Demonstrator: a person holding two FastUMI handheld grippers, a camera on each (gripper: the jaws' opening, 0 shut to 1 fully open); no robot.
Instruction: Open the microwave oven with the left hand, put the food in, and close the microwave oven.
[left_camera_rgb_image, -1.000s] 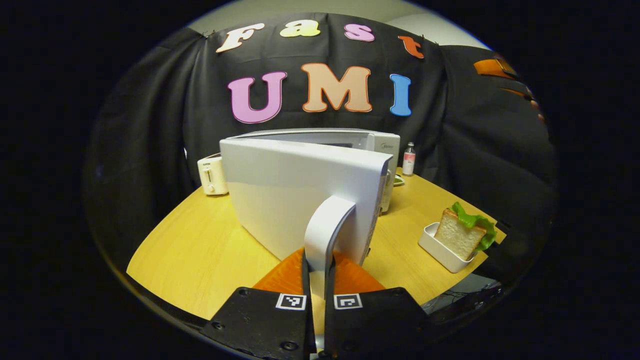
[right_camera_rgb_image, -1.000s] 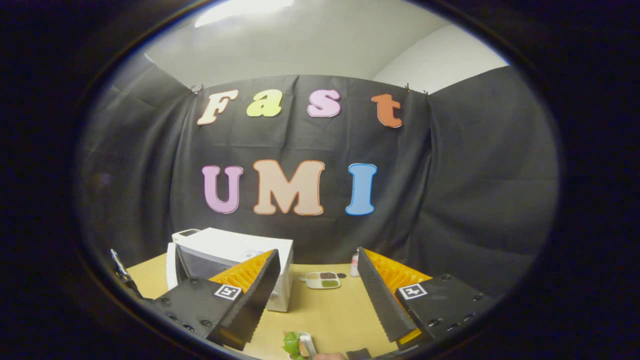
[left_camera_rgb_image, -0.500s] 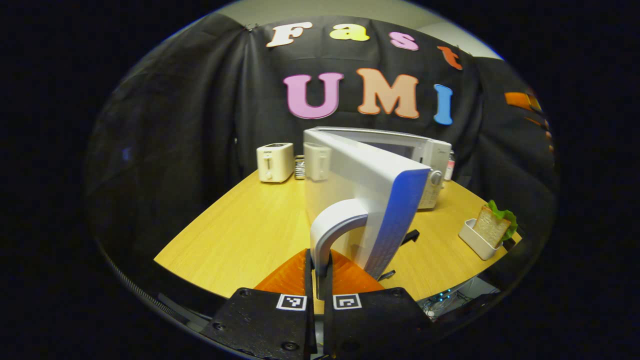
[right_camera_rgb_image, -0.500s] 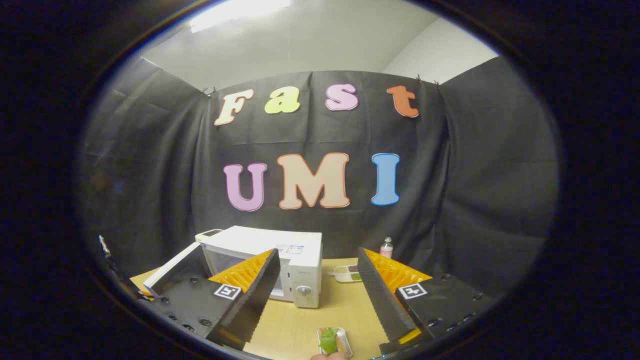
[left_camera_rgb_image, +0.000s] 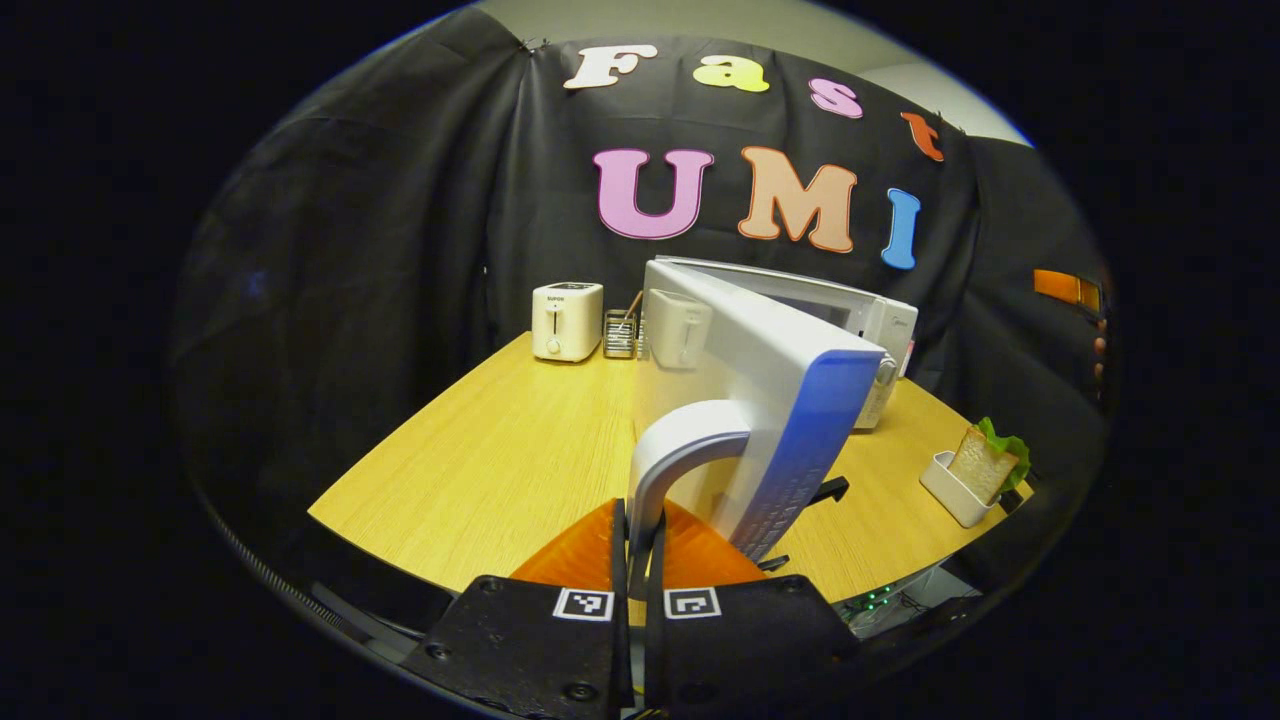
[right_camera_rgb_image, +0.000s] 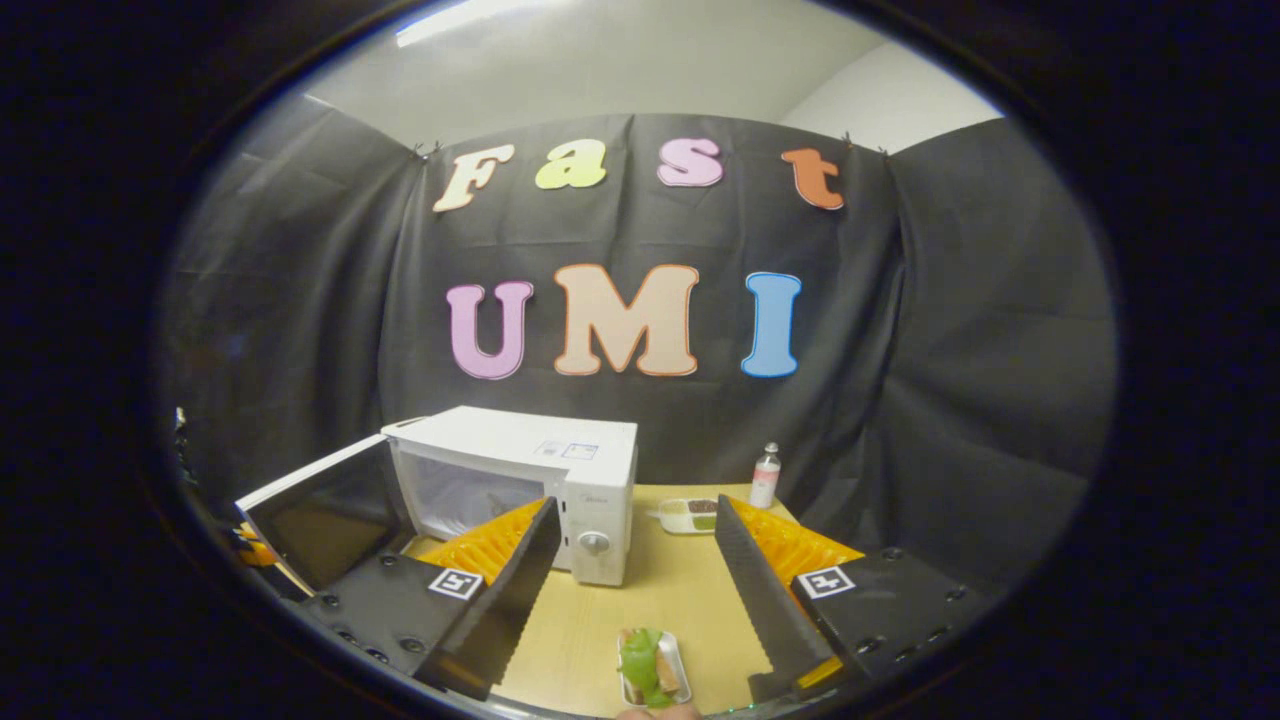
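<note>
- Broadly, a wooden table (left_camera_rgb_image: 480, 450) is seen in both views, backed by black cloth.
- On it the microwave (right_camera_rgb_image: 520, 470) is set with its door (left_camera_rgb_image: 760, 400) swung well open; in the right gripper view the door (right_camera_rgb_image: 320, 515) is seen standing out to the left of the lit cavity.
- At the door's near edge a curved handle (left_camera_rgb_image: 670, 450) is seen in the left gripper view, running down between the fingers of the left gripper (left_camera_rgb_image: 637, 560).
- That gripper is clenched on the handle, with both fingers pressed against its lower end.
- The right gripper (right_camera_rgb_image: 635, 590) is held wide apart, nothing between its fingers, above the table in front of the microwave.
- Food, a sandwich (left_camera_rgb_image: 985, 465) of bread and green lettuce, is seen standing in a small white tray (left_camera_rgb_image: 948, 490) near the table's right edge, well apart from the microwave.
- In the right gripper view the same sandwich (right_camera_rgb_image: 645, 665) is seen just below the open fingers, in its tray, outside the oven.
- A toaster (left_camera_rgb_image: 567, 320) is placed at the far left of the table, with a small rack (left_camera_rgb_image: 620, 335) just beside it.
- A divided dish (right_camera_rgb_image: 690, 513) and a small bottle (right_camera_rgb_image: 765, 475) are seen to the right of the microwave, near the cloth.
</note>
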